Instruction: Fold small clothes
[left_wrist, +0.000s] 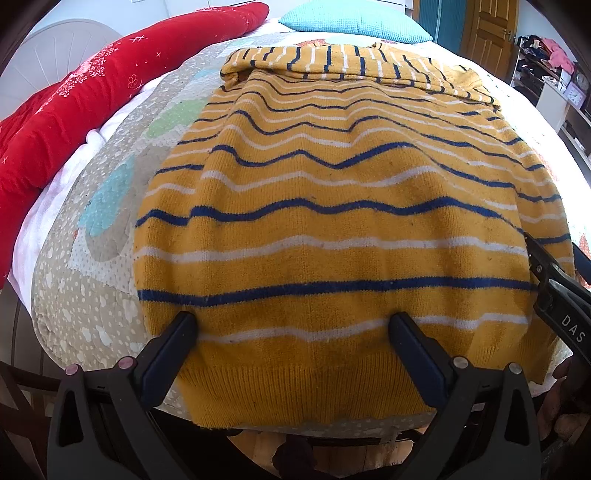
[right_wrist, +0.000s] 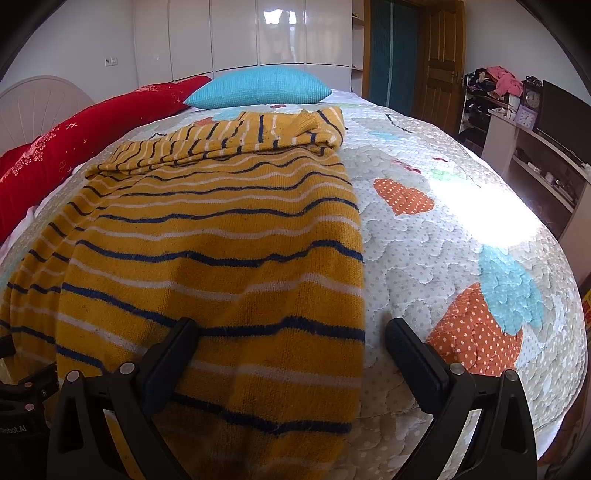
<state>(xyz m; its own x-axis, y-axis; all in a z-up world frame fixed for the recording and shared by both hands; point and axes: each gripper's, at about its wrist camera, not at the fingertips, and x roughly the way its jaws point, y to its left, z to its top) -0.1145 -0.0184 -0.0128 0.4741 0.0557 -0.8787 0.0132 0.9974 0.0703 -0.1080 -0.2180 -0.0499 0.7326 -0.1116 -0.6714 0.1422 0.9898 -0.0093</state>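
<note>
A mustard-yellow knit sweater (left_wrist: 332, 229) with blue and white stripes lies flat on the quilted bed, hem toward me, its sleeves folded across the far top. My left gripper (left_wrist: 293, 326) is open, its fingers spread over the hem near the sweater's left corner. My right gripper (right_wrist: 290, 332) is open over the sweater's (right_wrist: 229, 266) right hem corner, one finger above the knit, the other above the quilt. The right gripper also shows at the right edge of the left wrist view (left_wrist: 554, 280).
The patchwork quilt (right_wrist: 461, 258) covers the bed. A red bolster (left_wrist: 74, 110) runs along the left. A turquoise pillow (right_wrist: 258, 88) lies at the far end. Shelves and a desk (right_wrist: 535, 155) stand at the right, a door behind.
</note>
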